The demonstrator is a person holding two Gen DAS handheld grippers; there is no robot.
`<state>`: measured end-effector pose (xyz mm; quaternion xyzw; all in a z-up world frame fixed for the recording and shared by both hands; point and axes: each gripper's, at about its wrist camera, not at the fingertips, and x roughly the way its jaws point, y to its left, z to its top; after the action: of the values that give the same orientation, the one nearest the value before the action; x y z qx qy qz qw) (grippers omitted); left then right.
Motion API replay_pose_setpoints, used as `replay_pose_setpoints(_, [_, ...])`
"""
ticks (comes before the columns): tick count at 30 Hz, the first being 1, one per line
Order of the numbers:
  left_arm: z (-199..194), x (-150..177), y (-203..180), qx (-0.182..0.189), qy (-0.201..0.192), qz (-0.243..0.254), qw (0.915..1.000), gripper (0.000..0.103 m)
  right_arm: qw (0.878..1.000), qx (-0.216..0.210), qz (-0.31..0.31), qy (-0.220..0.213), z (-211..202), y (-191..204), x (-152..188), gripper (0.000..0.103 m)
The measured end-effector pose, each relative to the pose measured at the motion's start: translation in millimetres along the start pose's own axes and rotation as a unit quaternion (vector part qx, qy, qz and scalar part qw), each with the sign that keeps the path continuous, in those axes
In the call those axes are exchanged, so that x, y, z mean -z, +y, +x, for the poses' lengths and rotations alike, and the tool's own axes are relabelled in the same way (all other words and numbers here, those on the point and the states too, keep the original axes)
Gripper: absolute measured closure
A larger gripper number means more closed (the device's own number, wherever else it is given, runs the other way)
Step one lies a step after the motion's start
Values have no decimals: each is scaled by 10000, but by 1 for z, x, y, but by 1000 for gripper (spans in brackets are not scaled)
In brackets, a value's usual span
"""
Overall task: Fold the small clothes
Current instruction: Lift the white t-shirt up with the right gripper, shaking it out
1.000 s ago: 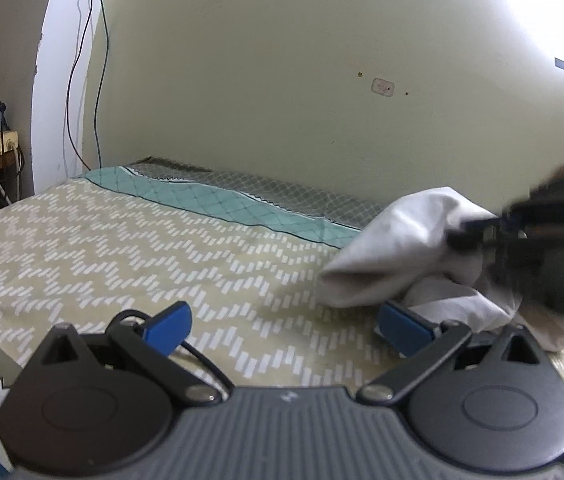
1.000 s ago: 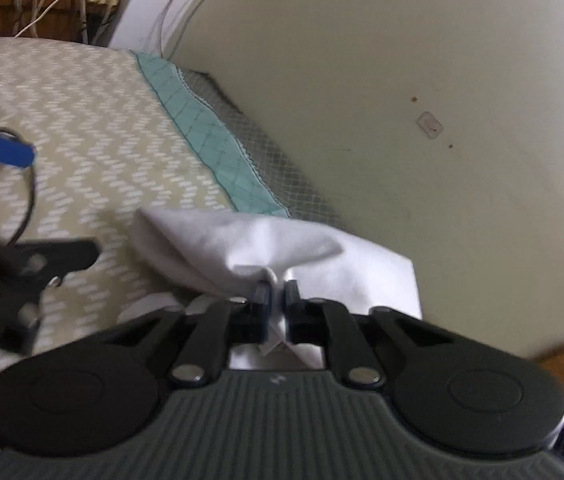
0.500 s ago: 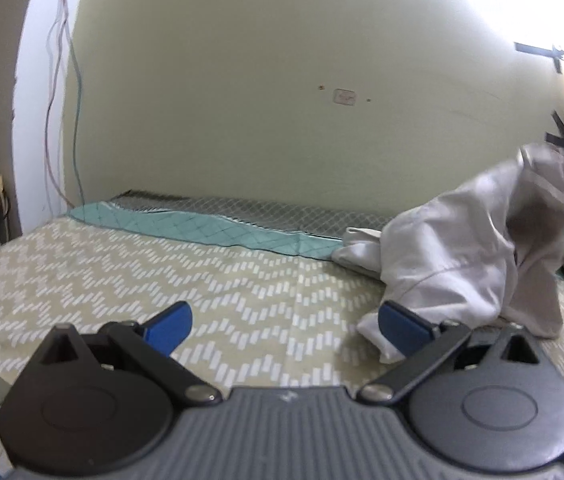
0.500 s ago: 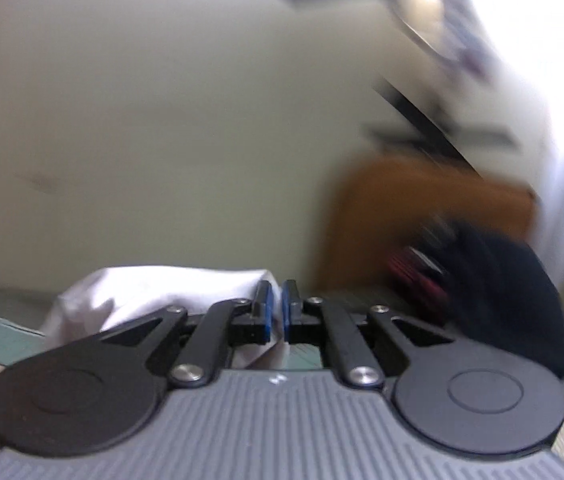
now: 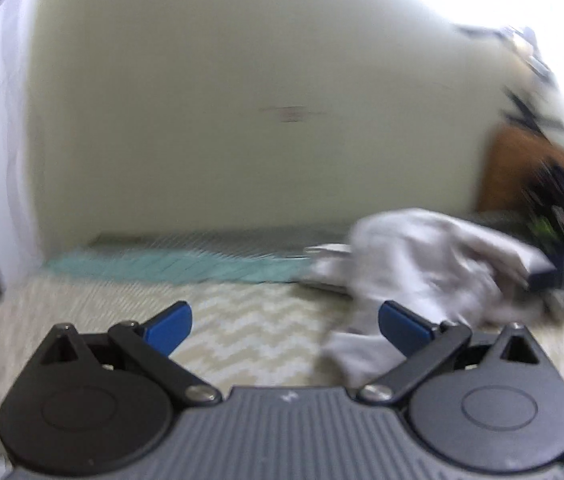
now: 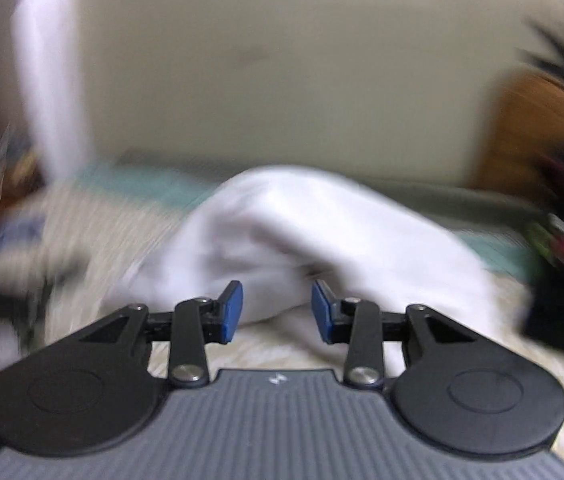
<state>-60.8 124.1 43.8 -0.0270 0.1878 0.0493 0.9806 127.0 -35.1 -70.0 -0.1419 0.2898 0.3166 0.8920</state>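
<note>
Letting go of the white garment (image 6: 302, 224) on the bed (image 5: 241, 332).
Your right gripper (image 6: 277, 312) is opening, pads clear of the cloth; your left gripper (image 5: 284, 322) waits wide apart, empty.

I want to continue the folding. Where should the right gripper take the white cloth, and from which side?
Probably the near edge of the white cloth, approached from the front along the bed. It lies bunched in a hump, its low edge facing the opening right gripper, whose pads press nothing.

The right tongs (image 6: 276, 312) have let go of the white garment (image 6: 302, 232).
</note>
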Motion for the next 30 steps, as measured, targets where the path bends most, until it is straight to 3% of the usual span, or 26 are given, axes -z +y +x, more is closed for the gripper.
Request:
replay_pose_setpoints(2, [-2,-3,24,-154,101,-438,9989,0,9979,-179,-615,31,22,35,0,48])
replay_pose_setpoints(5, [-7,-4,47,-436,166,-633,9969,0,9934,-347,-1091,9,58,69,-5,30])
replay_pose_setpoints(7, [-8,-6,53,-553,201,-645,9962,0,9887,-64,-1495,22,79,78,-9,40])
replay_pose_setpoints(8, [-8,-8,54,-568,206,-638,9961,0,9865,134,-1632,26,87,80,-12,74])
replay_pose_setpoints(9, [-8,-10,54,-569,193,-617,9963,0,9874,236,-1564,2,88,76,-19,90])
replay_pose_setpoints(13, [-8,-17,41,-545,4,-232,9982,0,9937,380,-618,-848,35,32,-54,91])
replay_pose_setpoints(18, [-3,-31,-5,-223,-375,531,9976,0,9803,841,409,-1739,-60,-33,-105,93])
replay_pose_setpoints(23, [2,-36,-57,223,-676,1217,9900,0,9615,1602,581,-2158,-116,-55,-121,94])
replay_pose_setpoints(26, [6,-33,-84,560,-703,1535,9840,0,9569,1735,683,-2225,-137,-61,-117,94])
replay_pose_setpoints(30, [12,-18,-118,730,-756,2134,9713,0,9531,1807,701,-2323,-166,-67,-106,95])
